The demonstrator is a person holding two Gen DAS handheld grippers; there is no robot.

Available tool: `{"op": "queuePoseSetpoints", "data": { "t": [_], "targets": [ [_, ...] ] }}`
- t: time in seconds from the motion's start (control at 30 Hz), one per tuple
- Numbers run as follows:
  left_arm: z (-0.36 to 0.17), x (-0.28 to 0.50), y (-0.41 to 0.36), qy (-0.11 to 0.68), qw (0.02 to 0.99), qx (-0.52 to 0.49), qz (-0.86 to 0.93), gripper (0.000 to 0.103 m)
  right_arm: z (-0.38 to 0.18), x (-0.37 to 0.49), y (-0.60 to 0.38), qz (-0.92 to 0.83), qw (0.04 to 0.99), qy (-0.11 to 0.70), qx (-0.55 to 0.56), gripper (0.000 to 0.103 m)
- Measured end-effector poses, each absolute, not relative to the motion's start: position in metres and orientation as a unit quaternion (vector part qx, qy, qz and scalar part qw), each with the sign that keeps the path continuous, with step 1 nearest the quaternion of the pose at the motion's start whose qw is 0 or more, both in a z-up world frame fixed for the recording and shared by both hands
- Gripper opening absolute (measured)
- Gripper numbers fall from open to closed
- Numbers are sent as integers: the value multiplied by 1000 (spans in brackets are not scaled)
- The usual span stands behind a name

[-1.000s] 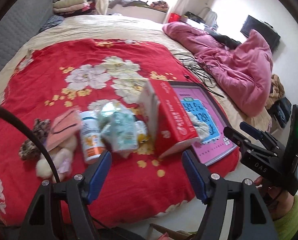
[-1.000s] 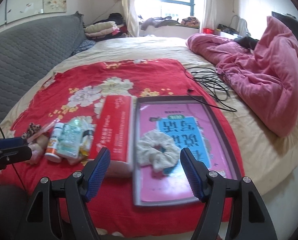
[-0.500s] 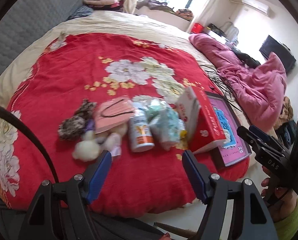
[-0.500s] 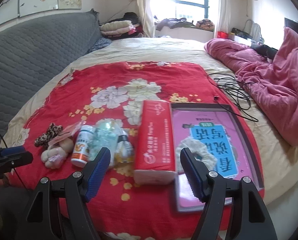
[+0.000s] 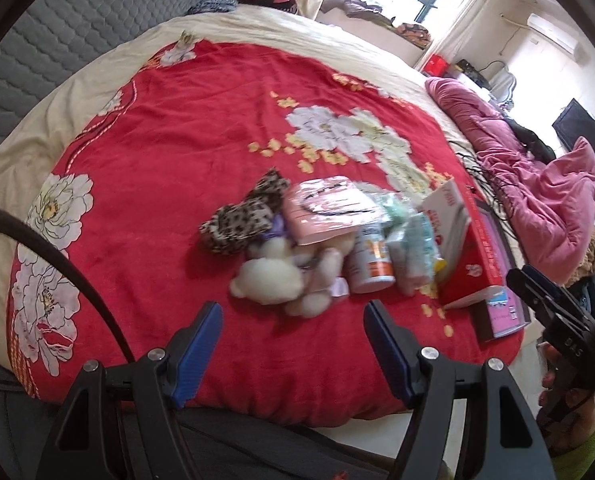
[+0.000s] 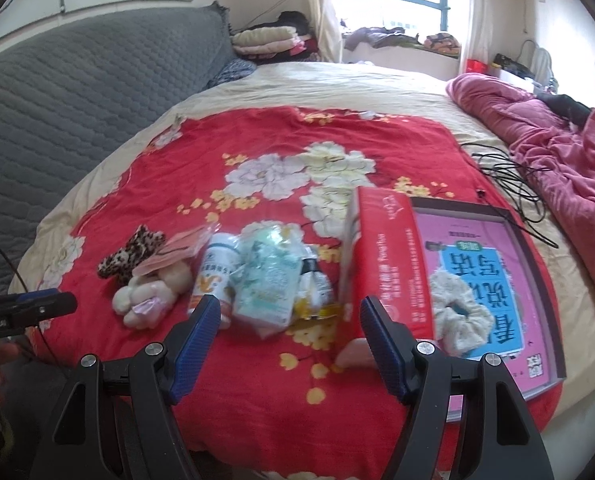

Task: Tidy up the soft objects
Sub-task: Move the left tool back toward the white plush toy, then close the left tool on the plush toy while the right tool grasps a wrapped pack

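Bed point(image 6: 397, 80) w/ red floral blanket point(image 6: 233, 144), row of items near its front edge, both grippers hovering above, apart from everything.

L to R in right-wrist view: leopard scrunchie point(image 6: 131, 254) at far left; just right of it, pink packet point(image 6: 173, 254) lying partly over cream plush toy point(image 6: 149, 294). Next, white bottle point(image 6: 213, 276) w/ orange label, on its side, touching plush. Beside it, clear bag point(image 6: 267, 280) of pale-green goods, then small dark-capped bottle point(image 6: 315, 280). Red tissue box point(image 6: 389, 260) standing on its long edge, right of these. At far right, pink book point(image 6: 485, 276) in dark frame, white scrunchie point(image 6: 459, 320) resting on cover, touching box. Black cable point(image 6: 509, 184) coiled beyond book; pink quilt point(image 6: 569, 168) heaped at right edge of bed. Grey padded headboard point(image 6: 77, 92) along left.

Left gripper point(image 5: 289, 344): blue jaws open wide, nothing between them, poised over blanket just short of plush toy point(image 5: 273, 276); leopard scrunchie point(image 5: 243, 216) up-left of it. Some motion blur on this view.

Right gripper point(image 6: 289, 336): jaws open wide, empty, framing clear bag and lower end of tissue box from above, no contact seen.

Soft items: leopard scrunchie and plush at left end of row, white scrunchie on book at right end.
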State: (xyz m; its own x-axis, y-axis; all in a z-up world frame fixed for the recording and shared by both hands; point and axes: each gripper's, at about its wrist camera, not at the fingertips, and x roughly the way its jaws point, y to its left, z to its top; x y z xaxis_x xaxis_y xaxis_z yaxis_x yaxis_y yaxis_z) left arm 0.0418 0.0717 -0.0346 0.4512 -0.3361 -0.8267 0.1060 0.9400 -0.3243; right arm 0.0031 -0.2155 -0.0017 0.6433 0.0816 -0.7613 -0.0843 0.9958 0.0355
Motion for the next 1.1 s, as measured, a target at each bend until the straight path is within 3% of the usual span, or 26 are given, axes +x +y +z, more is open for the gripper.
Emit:
{"op": "queuePoseSetpoints", "data": {
  "t": [0.43,1.1],
  "targets": [
    [-88,80,82,549,814,-144,-122,72,-27,25,-198,60,892,448,-15,74],
    [-111,109,71,557,808,-129,-140,66,-90,79,-182,33,863,504,-9,74]
  ]
}}
